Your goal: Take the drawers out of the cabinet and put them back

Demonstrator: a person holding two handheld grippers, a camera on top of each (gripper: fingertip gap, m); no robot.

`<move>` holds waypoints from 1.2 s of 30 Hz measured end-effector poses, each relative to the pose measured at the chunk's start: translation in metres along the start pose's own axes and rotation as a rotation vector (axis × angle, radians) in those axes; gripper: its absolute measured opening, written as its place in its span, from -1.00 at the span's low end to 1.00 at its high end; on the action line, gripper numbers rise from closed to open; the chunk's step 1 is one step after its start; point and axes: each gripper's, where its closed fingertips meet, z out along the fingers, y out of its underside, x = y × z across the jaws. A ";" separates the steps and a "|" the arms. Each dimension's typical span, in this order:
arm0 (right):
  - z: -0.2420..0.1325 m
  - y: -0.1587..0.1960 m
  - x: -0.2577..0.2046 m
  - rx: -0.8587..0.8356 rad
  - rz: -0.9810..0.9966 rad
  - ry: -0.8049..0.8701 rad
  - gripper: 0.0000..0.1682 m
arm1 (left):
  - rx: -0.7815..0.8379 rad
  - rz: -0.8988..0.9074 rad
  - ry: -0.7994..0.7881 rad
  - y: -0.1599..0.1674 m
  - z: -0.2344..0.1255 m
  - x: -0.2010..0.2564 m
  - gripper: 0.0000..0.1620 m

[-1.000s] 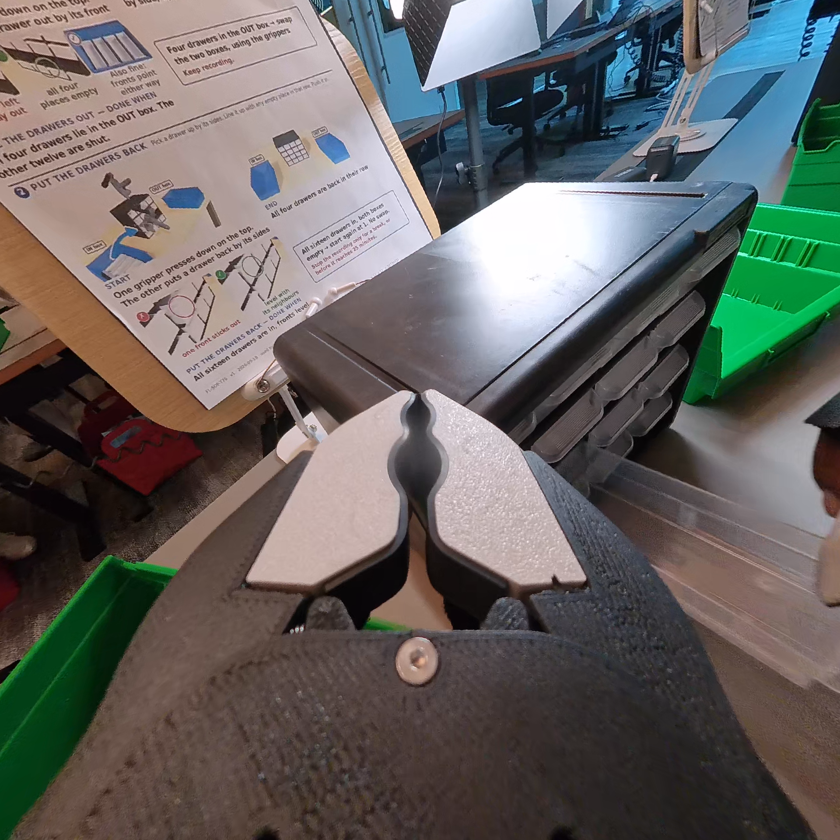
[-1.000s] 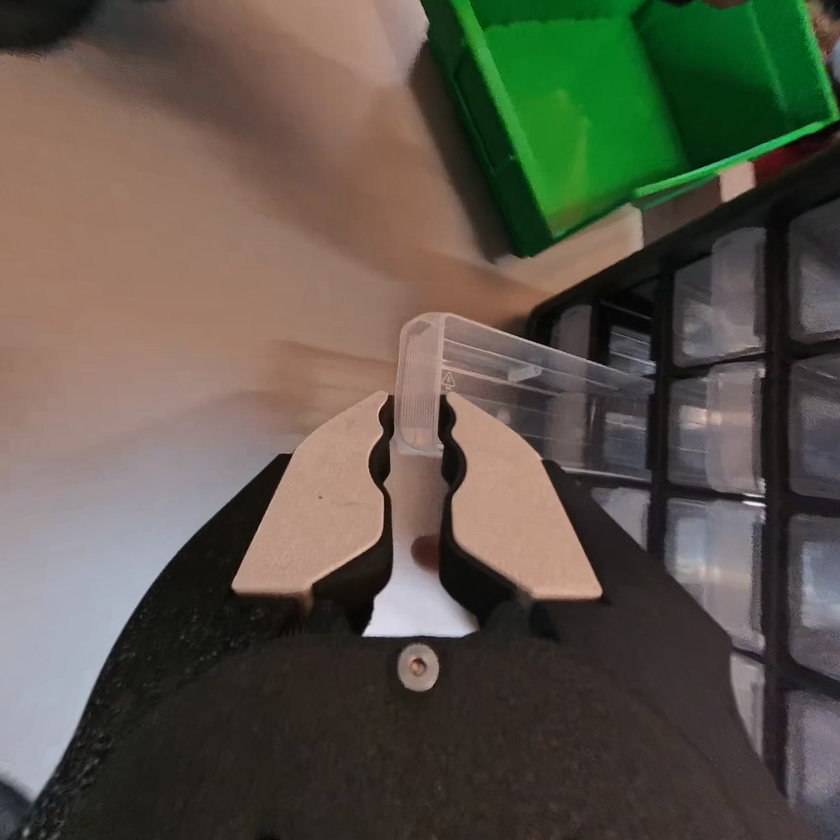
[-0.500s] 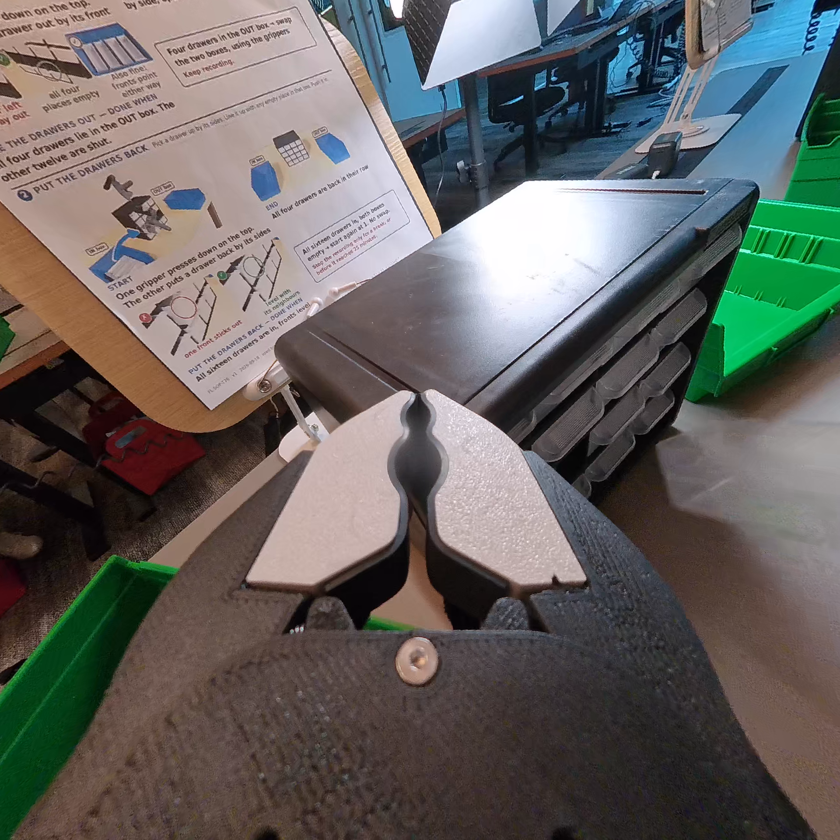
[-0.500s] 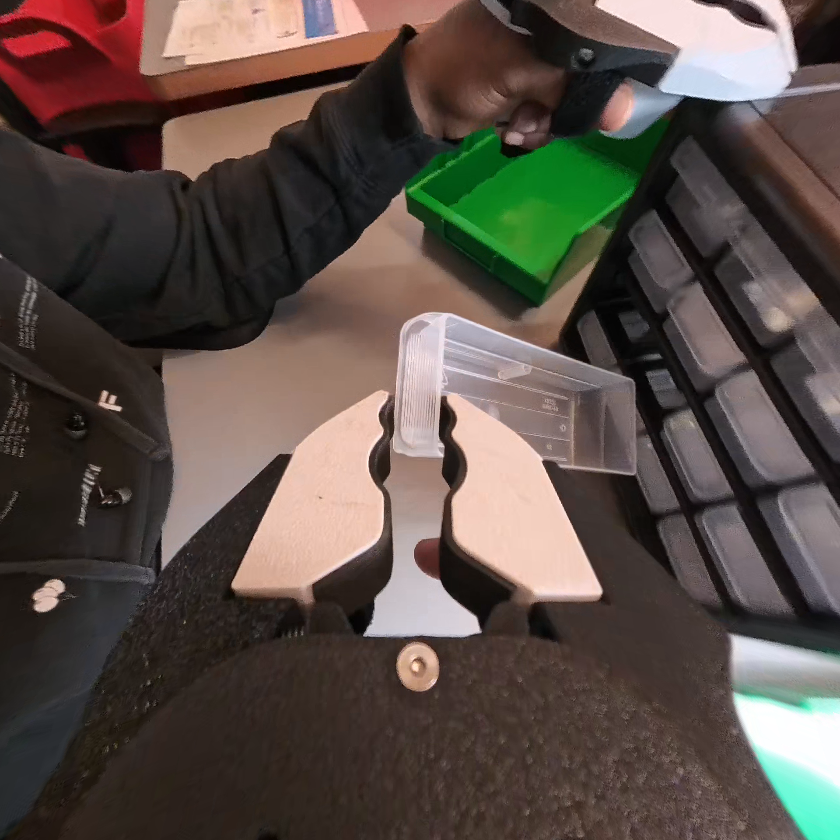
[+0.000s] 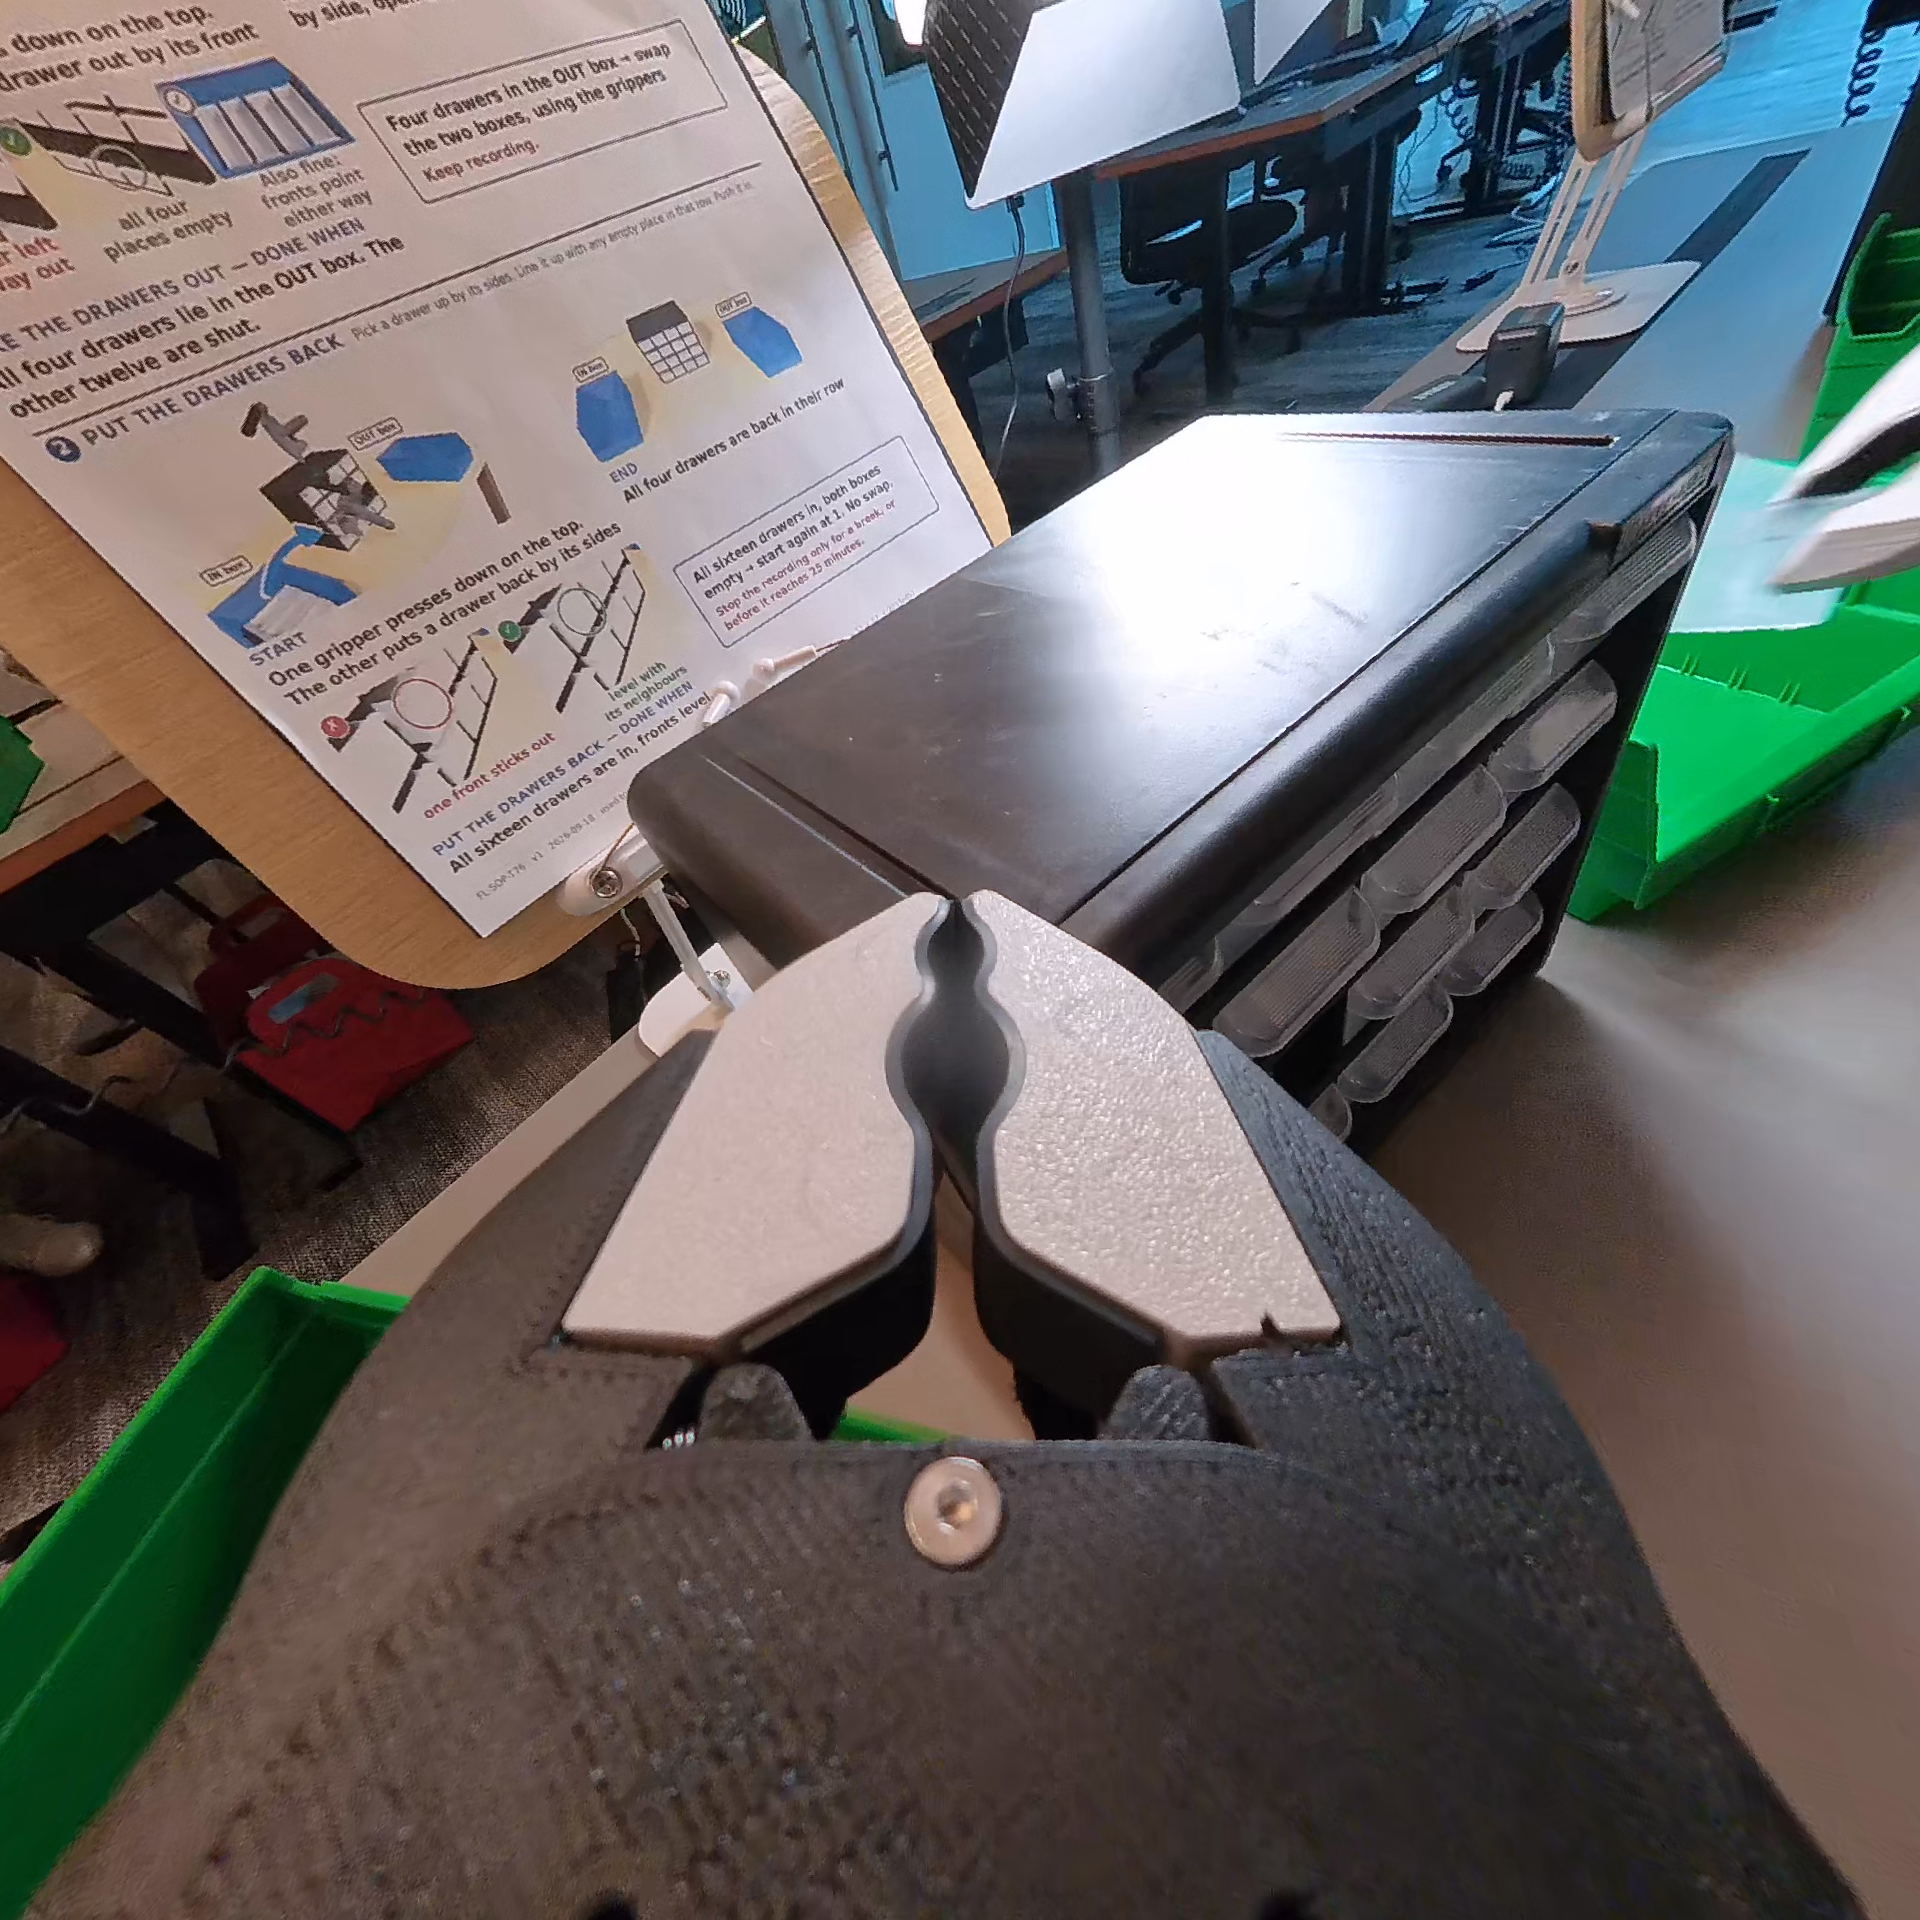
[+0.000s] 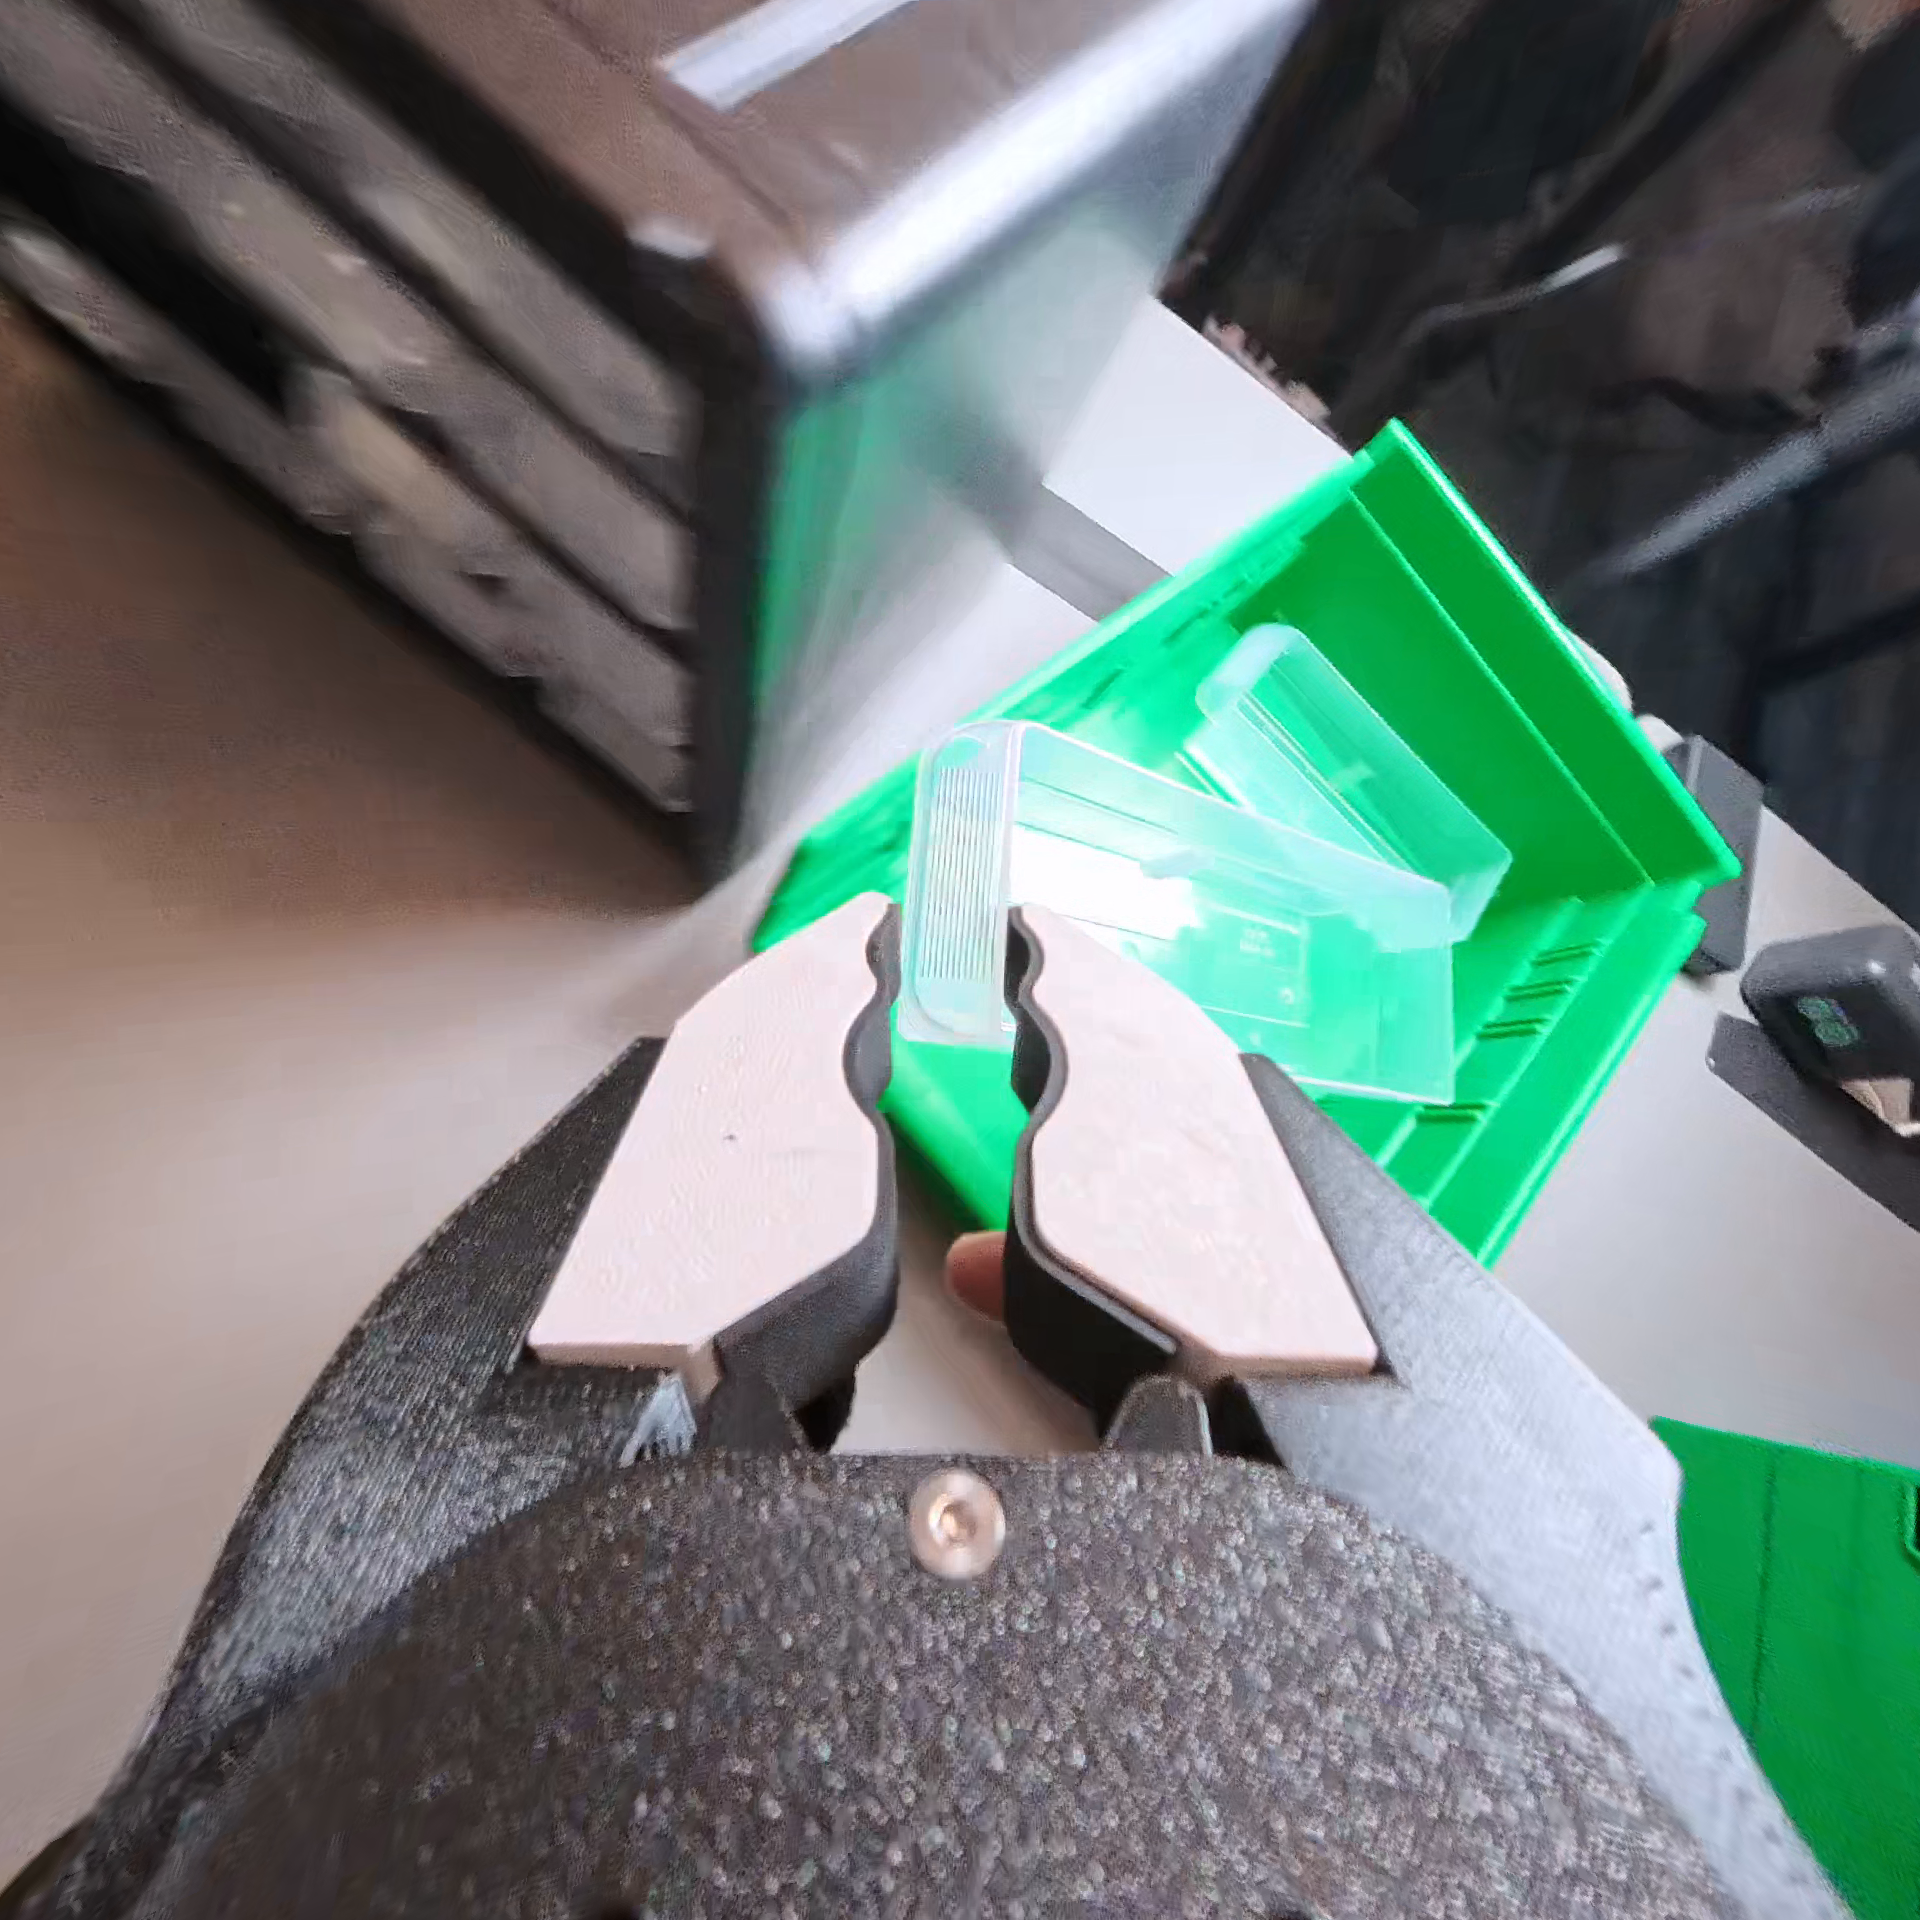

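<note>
**A:** how far along is this? The cabinet [image 5: 1195, 665], mid-frame in the left view, looks mostly full, with some dark gaps low in its front.

**B:** early in the take-out half, I'd say. The bin [image 6: 1382, 831] at centre right of the right view has one drawer [image 6: 1351, 769] lying in it. The right gripper [image 6: 951, 961] pinches a second drawer [image 6: 1143, 914] by its front, over the bin. Left gripper [image 5: 951, 914] is empty, fingers pressed together. More to pull, then all go back.

An instruction poster [image 5: 436, 416] on a wooden board [image 5: 156, 717] stands behind the grey table [image 5: 1714, 1195]; office desks [image 5: 1247, 156] lie beyond.
</note>
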 end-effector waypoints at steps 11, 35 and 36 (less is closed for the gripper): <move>0.156 0.047 0.086 -0.239 0.234 0.196 -0.78 | 0.004 -0.007 0.010 0.000 0.000 0.000 -1.00; 0.053 -0.032 0.057 0.366 0.145 0.194 -0.65 | 0.006 0.001 0.005 0.000 0.002 0.000 -1.00; 0.039 -0.039 0.048 0.412 0.111 0.206 -0.66 | 0.006 0.001 0.004 0.000 0.002 0.000 -1.00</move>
